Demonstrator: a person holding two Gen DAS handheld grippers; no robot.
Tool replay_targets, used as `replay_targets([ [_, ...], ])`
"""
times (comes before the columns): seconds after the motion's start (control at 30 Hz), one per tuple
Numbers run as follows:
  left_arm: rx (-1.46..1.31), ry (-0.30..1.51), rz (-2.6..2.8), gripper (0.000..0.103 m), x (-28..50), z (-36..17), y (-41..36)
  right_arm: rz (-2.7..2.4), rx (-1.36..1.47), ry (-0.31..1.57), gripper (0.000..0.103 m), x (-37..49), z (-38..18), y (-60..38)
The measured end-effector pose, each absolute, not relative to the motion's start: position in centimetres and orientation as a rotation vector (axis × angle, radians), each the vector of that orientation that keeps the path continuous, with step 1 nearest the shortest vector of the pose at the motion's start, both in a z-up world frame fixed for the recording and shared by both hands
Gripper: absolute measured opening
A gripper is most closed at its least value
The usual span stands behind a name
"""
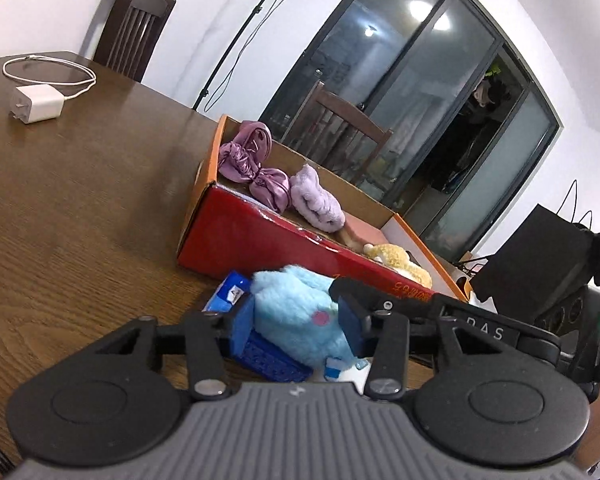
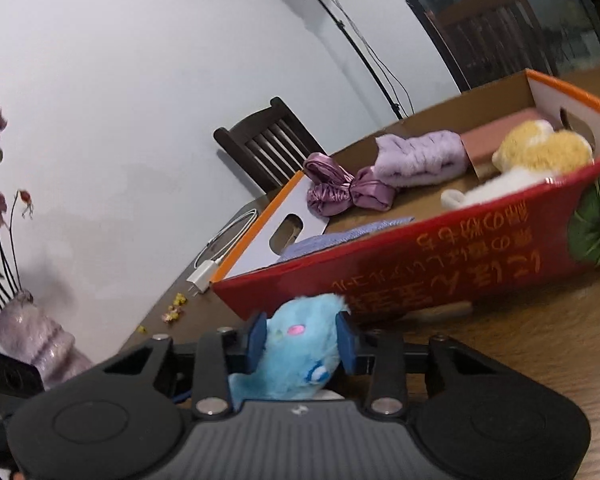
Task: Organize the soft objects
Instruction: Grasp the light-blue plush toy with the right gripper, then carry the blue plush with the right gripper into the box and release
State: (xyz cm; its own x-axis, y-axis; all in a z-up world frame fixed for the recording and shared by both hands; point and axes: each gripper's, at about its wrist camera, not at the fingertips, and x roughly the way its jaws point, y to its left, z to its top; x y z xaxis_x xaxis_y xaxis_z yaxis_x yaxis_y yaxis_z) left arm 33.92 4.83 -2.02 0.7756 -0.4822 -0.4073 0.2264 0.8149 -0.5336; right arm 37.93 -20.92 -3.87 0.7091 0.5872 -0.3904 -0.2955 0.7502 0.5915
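1. Right now both my grippers pinch one blue plush toy (image 1: 296,312): left gripper (image 1: 296,320) and right gripper (image 2: 302,340) are each narrowed onto it, on the table (image 1: 80,200) just before the red box (image 1: 260,240).
2. Pulling unevenly could tear one grip loose or snag the box's near wall.
3. Beneath the toy, blue packaging is half hidden; I cannot identify it.
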Motion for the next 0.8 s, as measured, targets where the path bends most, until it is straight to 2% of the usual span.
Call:
replay_targets([
  [0.27,-0.500,0.485,-0.382,0.047,32.9,-1.2,5.0,0.544,0.460,0.513,0.031,36.5,-2.7,-20.3],
  [0.43,-0.497,0.434,-0.415,0.046,28.3,1.6,4.9,0.537,0.376,0.425,0.029,31.0,0.3,-20.0],
  [0.63,-0.502,0.531,-0.510,0.046,22.8,0.4,2.7,0.501,0.343,0.486,0.030,23.2,0.1,-22.6],
  [0.8,-0.498,0.614,-0.527,0.048,21.4,-1.6,1.1,0.446,0.334,0.558,0.031,19.3,-1.6,-24.2],
])
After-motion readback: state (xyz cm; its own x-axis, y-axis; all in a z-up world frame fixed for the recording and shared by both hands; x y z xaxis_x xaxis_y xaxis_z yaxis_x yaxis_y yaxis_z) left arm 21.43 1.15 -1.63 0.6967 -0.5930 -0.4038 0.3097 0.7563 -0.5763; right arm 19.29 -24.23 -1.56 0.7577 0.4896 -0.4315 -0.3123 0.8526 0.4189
